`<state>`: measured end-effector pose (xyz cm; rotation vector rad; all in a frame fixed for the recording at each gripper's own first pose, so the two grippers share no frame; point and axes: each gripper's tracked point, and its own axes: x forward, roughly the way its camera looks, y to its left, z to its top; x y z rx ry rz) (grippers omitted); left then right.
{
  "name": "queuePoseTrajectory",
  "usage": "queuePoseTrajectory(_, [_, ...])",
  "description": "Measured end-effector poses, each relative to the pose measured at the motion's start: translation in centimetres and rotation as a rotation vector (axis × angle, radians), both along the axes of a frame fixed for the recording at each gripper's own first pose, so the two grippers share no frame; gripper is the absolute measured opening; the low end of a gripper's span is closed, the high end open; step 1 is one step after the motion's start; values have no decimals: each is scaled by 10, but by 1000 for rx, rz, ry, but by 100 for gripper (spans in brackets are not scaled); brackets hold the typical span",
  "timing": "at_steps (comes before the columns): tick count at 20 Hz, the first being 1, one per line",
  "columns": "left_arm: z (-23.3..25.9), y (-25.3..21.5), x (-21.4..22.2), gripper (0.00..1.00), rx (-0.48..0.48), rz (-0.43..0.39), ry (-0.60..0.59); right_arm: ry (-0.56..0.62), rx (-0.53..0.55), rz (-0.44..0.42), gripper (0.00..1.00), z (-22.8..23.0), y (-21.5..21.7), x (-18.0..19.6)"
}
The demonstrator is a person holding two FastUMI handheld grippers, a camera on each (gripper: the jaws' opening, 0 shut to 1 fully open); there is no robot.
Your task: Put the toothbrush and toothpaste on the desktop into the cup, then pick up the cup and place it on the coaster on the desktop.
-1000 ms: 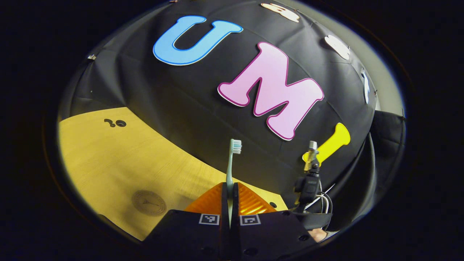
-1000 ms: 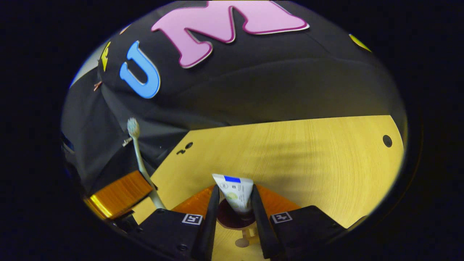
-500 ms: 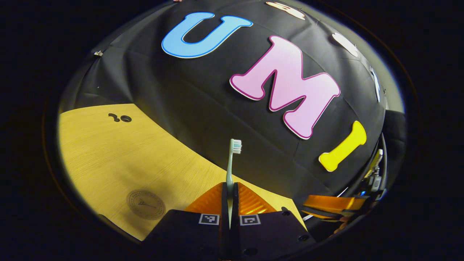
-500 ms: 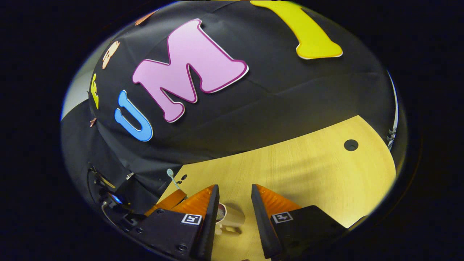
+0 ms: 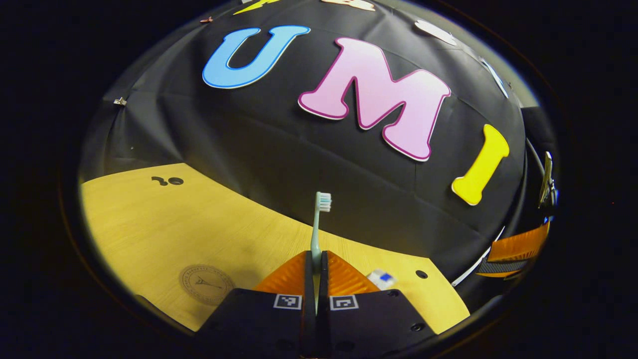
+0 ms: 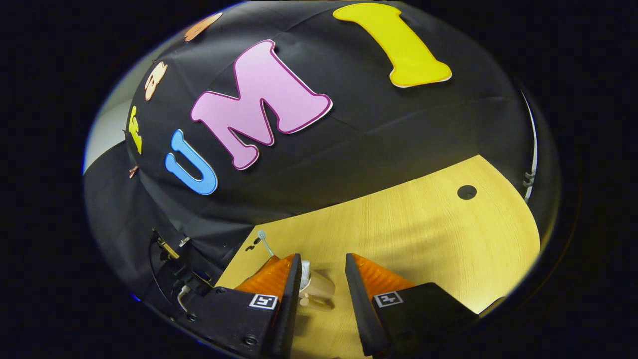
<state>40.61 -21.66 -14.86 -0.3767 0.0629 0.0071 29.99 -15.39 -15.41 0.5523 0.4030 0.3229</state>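
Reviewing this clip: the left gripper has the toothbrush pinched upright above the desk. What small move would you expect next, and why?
Probably a short carry of the left gripper to its right, toward the cup, then lowering. The toothbrush is clamped upright, bristles up; the toothpaste pokes up beside the gripper's right finger, seemingly in the cup already. The right gripper is open and holds nothing.

The left tool (image 5: 315,279) clamps the toothbrush (image 5: 318,224) upright above the desktop (image 5: 164,224), coaster (image 5: 206,284) nearby.
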Motion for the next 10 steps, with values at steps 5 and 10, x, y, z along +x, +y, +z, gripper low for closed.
queuePoseTrajectory(5, [-7,1,-2,6,108,28,-9,-15,6,-19,55,6,-11,-7])
queuePoseTrajectory(10, [-7,-1,-11,6,79,0,-4,15,-17,5,55,-7,0,-18])
